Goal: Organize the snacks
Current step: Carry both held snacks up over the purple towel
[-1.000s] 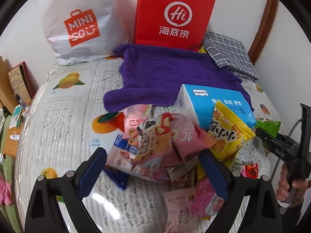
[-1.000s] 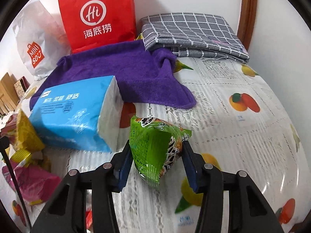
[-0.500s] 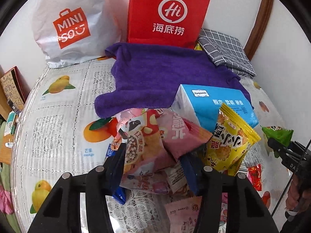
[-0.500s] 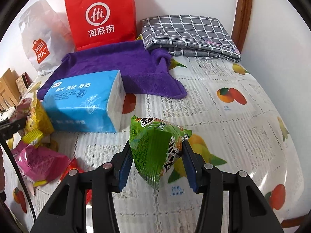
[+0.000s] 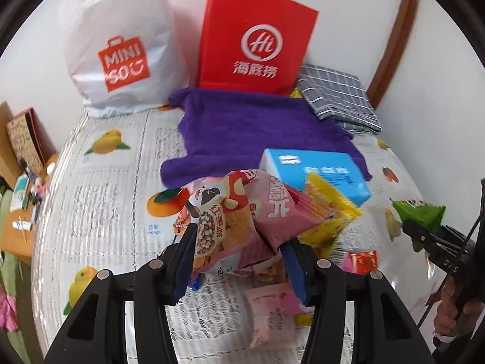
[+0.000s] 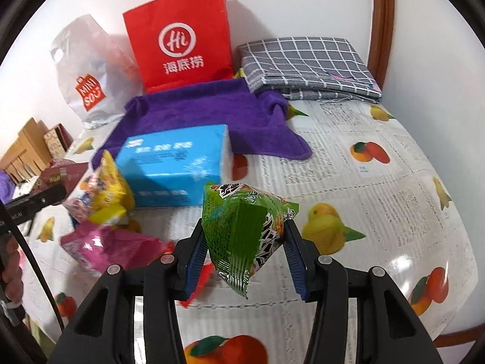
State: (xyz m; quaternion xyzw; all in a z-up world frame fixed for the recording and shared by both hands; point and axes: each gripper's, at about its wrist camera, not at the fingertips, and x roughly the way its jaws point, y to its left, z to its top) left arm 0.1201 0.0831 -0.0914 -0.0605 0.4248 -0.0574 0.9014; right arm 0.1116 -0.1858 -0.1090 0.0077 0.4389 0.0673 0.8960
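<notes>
The tabletop (image 6: 394, 182), under its fruit-print cover, carries everything. At the back stand a red paper bag (image 5: 257, 39) and a white plastic bag (image 5: 121, 54), with a purple towel (image 5: 248, 127) spread in front of them and a blue tissue pack (image 6: 175, 166) lying on the towel's near edge. Just beside the pack, loose snack packets (image 6: 103, 194) sit in a heap.

Now the action: the left hand-held gripper (image 5: 239, 257) is clamped on a pink-and-red snack bag (image 5: 236, 221), and it looks clear of the heap below. The right hand-held gripper (image 6: 242, 254) is pinched narrow on a green snack packet (image 6: 242, 230), which hangs above the open cover, apart from the heap.

So both hands are loaded, and this reads as the carry step, pickup done, placement not yet. Where they go is a guess; the bags at the back seem likely. The next move calls for a steady hold, since crinkly film can slip, and a release only once each packet is over its spot.
</notes>
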